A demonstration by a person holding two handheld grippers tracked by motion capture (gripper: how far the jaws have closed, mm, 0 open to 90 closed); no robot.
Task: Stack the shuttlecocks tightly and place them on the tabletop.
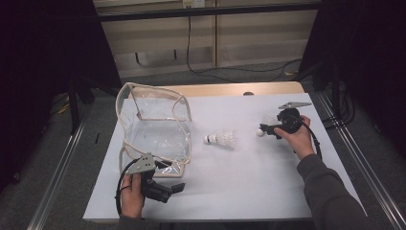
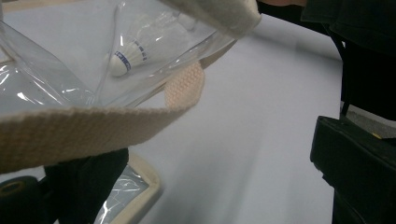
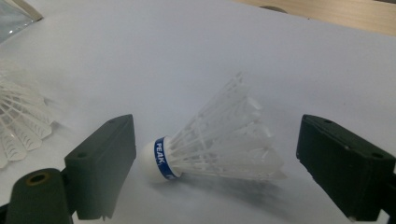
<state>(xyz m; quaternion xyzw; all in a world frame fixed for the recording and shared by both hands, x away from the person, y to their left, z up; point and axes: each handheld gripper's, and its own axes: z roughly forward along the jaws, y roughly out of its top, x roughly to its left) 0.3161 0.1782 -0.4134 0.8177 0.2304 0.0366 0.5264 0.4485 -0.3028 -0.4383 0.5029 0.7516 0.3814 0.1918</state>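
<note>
Right tongs [image 3: 215,154] wide astride a shuttlecock [image 3: 219,144] near the desk's [image 1: 249,187] right edge; second shuttlecock [image 1: 221,139] mid-desk; left tongs [image 1: 165,187] gape beside the clear bag [image 1: 153,125].

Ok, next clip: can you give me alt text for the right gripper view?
A white shuttlecock with a blue band reading PEAK lies on its side on the white table, between the two open black jaws of the right tongs, cork close to the left-hand jaw. The feathers of a second shuttlecock show at the left edge.
</note>
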